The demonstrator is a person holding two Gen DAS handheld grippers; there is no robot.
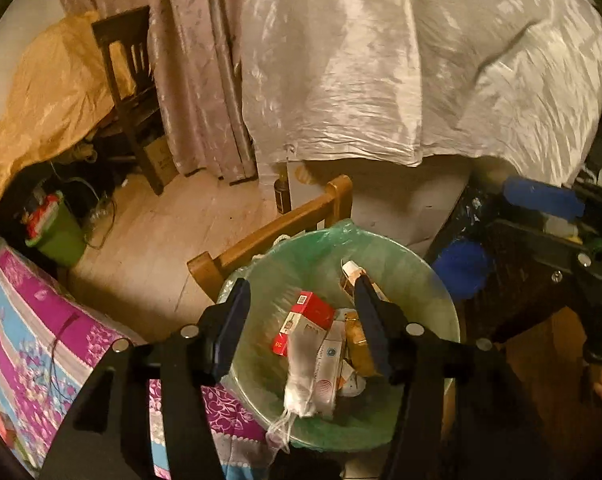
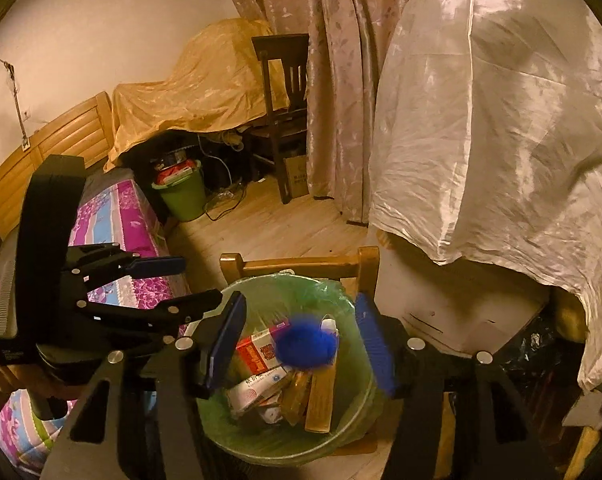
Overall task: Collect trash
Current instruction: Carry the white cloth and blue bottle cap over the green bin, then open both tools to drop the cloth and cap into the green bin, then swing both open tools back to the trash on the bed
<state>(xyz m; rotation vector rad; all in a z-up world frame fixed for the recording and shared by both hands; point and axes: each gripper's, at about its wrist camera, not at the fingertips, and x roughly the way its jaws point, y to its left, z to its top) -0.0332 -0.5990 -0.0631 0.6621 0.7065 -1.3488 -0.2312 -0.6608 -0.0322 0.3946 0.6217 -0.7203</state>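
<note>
Both grippers hung over the trash bin (image 1: pixel 413 268), a round bin with a thin green bag in it, and both had their jaws apart with nothing pinched between the pads. The left gripper (image 1: pixel 301 324) pointed down into the bin. Right under it a soft white pouch (image 1: pixel 301 380) with strings lay on the pile, so it looked as if it had just been let go. Between the pads of the right gripper (image 2: pixel 301 344) was a blurry blue thing (image 2: pixel 307 346) that no pad touched, so I think it was falling into the bin. In the left view the right gripper (image 1: pixel 501 236) showed off to the side, with its blue pads (image 1: pixel 541 196) apart. The bin already held a red box (image 1: pixel 313 312), a white box (image 2: pixel 257 390) and some brown wrappers (image 2: pixel 321 396). To do this step well, I think the hands should stay above the middle of the bin until each thing has dropped in, then lift straight up so the fingers do not catch the thin bag. The bin stood on a light wood floor (image 1: pixel 149 236), just next to a small wooden frame (image 1: pixel 269 232). Near it was a bed with a pink and blue cover (image 1: pixel 33 328). Farther back were a small green bin (image 2: pixel 183 196) full of stuff, a dark chair (image 2: pixel 285 92), long curtains (image 2: pixel 333 60), a yellow cloth (image 2: pixel 197 84) over something, and a big white sheet (image 1: pixel 401 60) over something tall.
</note>
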